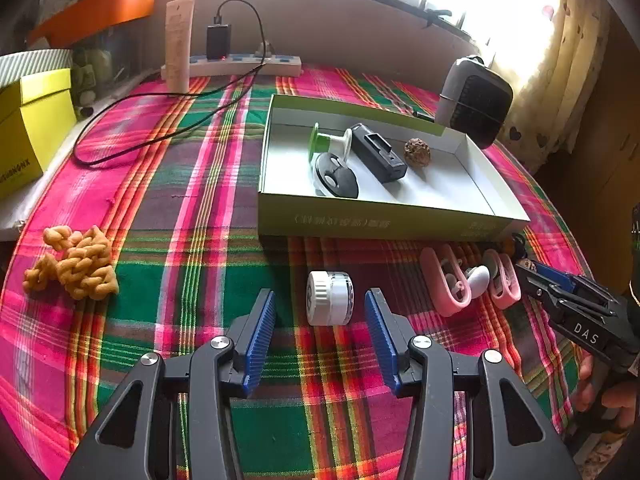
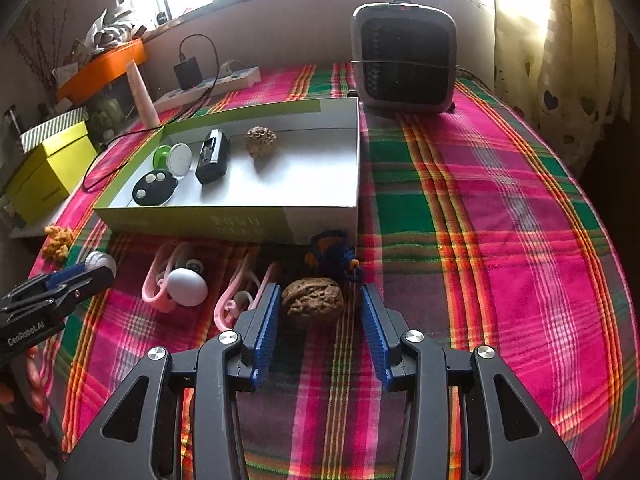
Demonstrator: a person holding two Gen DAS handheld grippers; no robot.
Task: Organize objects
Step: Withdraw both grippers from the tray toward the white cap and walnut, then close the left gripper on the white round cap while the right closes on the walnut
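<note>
A plaid-covered surface (image 2: 500, 200) carries a grey fan heater (image 2: 404, 60) far right, a power strip (image 1: 240, 64) and yellow box (image 1: 36, 120) far left.

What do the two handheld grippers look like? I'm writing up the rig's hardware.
Both the left gripper and the right gripper are matte black plastic linkages with triangular cut-outs and round silver rivets. Their jaws carry ribbed blue pads. White lettering marks the bodies: "DAS" on the right, "GenRobot.AI" on the left. No cables or sleeves are visible.
</note>
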